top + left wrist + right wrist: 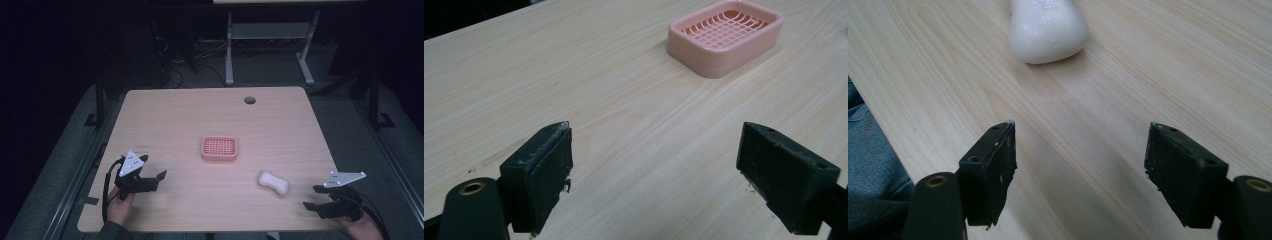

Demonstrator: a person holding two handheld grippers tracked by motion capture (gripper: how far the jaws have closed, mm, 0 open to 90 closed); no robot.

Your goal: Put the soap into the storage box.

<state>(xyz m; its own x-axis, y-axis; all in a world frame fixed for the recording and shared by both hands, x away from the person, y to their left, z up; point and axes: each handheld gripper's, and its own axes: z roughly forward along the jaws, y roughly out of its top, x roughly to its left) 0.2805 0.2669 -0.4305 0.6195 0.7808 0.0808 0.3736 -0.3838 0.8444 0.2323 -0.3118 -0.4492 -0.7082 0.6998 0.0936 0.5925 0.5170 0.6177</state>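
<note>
A: Where's the white, waisted bar of soap (273, 183)?
B: On the pale wooden worktop (210, 120), near the right gripper (315, 197), right of the pink slatted plastic soap dish (219, 148).
A: Fingers?
B: Both grippers' fingers gape wide, empty; the left gripper (159, 177) too.

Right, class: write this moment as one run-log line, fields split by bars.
left tool: open, empty | right tool: open, empty, facing soap | soap: on table, untouched | dish: mid-table, empty

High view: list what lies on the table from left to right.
left gripper → pink soap dish → white soap bar → right gripper
</note>
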